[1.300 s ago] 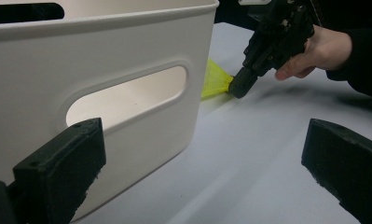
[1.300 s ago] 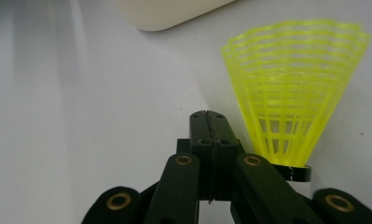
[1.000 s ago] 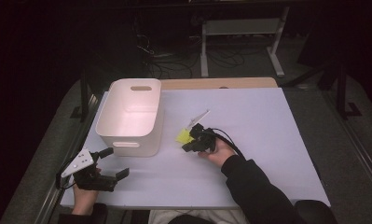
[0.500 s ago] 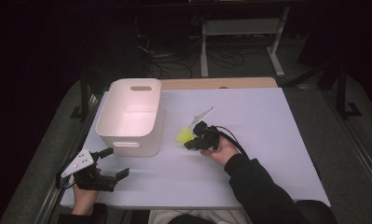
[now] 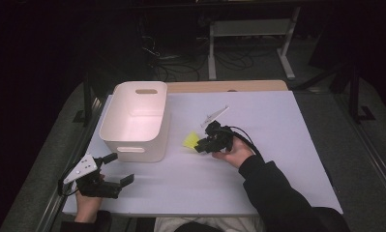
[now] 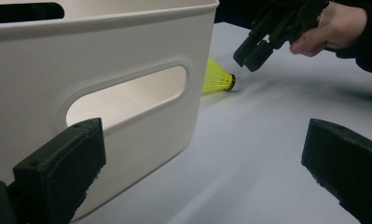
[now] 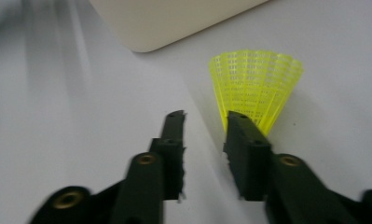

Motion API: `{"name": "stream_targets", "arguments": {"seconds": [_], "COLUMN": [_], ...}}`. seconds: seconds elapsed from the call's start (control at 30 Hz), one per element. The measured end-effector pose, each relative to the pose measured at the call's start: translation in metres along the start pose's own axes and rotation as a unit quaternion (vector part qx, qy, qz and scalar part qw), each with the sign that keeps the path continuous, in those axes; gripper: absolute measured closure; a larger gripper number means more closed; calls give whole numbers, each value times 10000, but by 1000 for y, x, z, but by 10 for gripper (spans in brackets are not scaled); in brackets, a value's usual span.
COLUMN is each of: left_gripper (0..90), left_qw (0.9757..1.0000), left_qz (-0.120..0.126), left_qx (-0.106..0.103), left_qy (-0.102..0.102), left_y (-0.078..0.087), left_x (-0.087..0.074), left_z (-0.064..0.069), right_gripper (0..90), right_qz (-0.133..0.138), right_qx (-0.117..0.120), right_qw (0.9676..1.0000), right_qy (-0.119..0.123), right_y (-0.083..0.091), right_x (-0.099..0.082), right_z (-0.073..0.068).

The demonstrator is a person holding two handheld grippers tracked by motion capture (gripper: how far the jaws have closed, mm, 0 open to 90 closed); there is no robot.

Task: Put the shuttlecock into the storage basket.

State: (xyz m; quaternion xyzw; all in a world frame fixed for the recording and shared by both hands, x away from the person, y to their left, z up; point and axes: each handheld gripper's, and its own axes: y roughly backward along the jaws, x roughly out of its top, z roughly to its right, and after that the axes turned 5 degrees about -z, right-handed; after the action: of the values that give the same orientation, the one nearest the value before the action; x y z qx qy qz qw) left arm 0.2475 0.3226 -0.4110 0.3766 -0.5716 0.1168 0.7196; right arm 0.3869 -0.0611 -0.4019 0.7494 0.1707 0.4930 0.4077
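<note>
The yellow shuttlecock [image 5: 190, 141] lies on its side on the white table [image 5: 277, 125], just right of the white bin [image 5: 135, 121] and not touching it. Its long axis runs roughly level across the table: the open skirt faces the bin, the cork end (white, seen from the left gripper view) faces the right gripper [image 5: 203, 146]. That gripper's jaws have just been opening and stand apart with nothing between them, one tip over the shuttlecock's narrow end. The left gripper [image 5: 119, 169] rests near the bin's front, jaws wide apart and empty.
</note>
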Motion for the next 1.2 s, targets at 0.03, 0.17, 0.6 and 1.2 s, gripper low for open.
{"name": "stream_targets", "arguments": {"seconds": [0.03,0.17,0.6,1.2], "left_gripper": [0,0,0,0], "left_qw": [10000,10000,10000,10000], "left_qz": [0,1,2,14], "left_qx": [0,-1,-1,-12], "left_qy": [1,0,-2,4], "left_y": [0,0,0,0], "left_x": [0,0,0,0], "left_z": [0,0,0,0], "right_gripper": [555,413,9,122], "right_qz": [5,-33,-201,-417], "right_qx": [2,-95,-259,-191], "right_qw": [10000,9999,9989,9986], "right_qy": [10,-91,-334,-248], "right_y": [1,6,4,-18], "right_x": [0,3,5,-3], "right_z": [0,1,11,25]}}
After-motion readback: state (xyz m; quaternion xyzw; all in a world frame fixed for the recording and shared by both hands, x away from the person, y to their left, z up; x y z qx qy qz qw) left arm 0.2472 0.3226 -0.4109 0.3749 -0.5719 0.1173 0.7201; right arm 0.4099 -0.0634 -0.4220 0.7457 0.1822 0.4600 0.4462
